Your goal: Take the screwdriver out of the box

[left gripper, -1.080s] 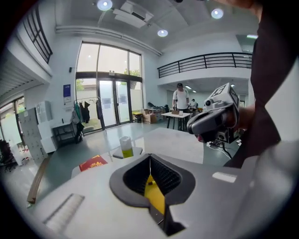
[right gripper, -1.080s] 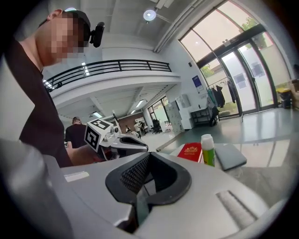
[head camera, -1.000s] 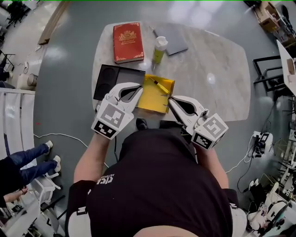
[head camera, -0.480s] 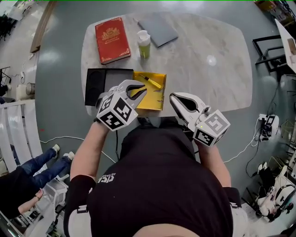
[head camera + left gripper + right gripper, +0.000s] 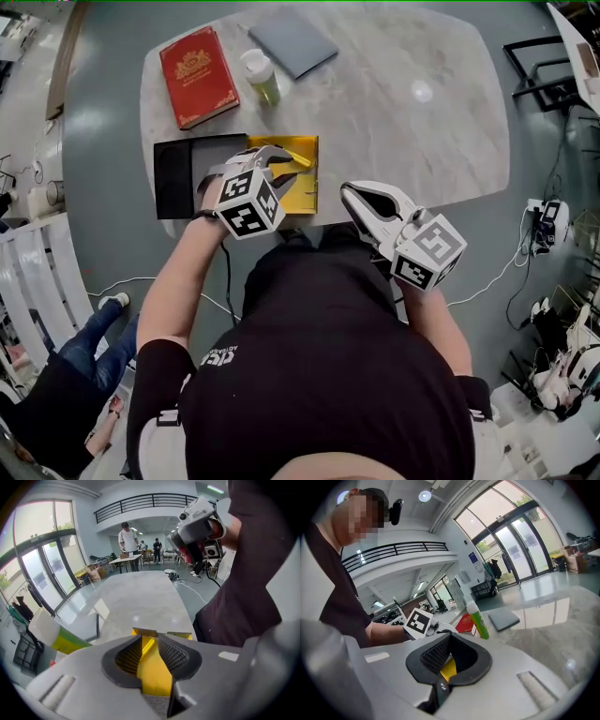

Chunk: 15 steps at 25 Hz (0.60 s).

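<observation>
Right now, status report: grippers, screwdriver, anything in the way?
Left gripper fingers just been opening, empty, over yellow box. Right gripper shut, empty. Screwdriver lying in box. Nothing blocking it.

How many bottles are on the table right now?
1. The green bottle stands upright on the far part of the table, between the red book and the grey folder. The person's arms hide some of the near edge.

I wear a black short-sleeved shirt (image 5: 323, 375), white print on my sleeve. My left gripper (image 5: 284, 161) and right gripper (image 5: 348, 193) are white, with black-and-white marker cubes (image 5: 248, 203) behind their jaws.
</observation>
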Each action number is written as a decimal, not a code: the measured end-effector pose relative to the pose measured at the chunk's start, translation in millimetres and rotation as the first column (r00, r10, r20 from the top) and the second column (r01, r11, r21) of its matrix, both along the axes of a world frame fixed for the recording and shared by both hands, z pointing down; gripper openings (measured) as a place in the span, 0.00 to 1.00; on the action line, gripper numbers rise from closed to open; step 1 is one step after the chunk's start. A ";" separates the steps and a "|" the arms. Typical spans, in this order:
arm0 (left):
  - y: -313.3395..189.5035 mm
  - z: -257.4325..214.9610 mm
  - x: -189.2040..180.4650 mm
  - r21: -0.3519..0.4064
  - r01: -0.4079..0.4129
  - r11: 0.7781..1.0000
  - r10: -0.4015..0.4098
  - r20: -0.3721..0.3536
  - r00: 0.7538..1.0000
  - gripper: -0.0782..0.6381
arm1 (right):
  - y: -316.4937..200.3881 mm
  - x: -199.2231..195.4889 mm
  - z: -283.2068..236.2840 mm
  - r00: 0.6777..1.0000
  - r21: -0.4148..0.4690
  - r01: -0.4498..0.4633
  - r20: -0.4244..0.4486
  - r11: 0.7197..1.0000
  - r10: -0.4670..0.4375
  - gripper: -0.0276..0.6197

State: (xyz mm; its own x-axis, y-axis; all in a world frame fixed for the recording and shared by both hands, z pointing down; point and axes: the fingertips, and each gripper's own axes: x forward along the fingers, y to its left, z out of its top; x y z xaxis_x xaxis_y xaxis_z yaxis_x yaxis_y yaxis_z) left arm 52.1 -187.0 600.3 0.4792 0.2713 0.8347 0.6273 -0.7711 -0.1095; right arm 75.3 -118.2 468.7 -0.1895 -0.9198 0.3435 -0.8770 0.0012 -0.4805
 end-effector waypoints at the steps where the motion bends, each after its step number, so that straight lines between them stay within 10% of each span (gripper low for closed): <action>1: 0.6 7.1 1.3 0.010 -0.009 1.000 0.009 0.014 1.000 0.27 | 1.0 1.8 0.5 1.000 -0.002 -0.004 0.000 1.000 0.004 0.07; 15: 9.4 83.6 7.8 0.116 -0.215 0.970 0.196 0.160 0.968 0.29 | 7.5 9.8 3.6 1.000 -0.016 -0.022 0.003 1.000 0.022 0.07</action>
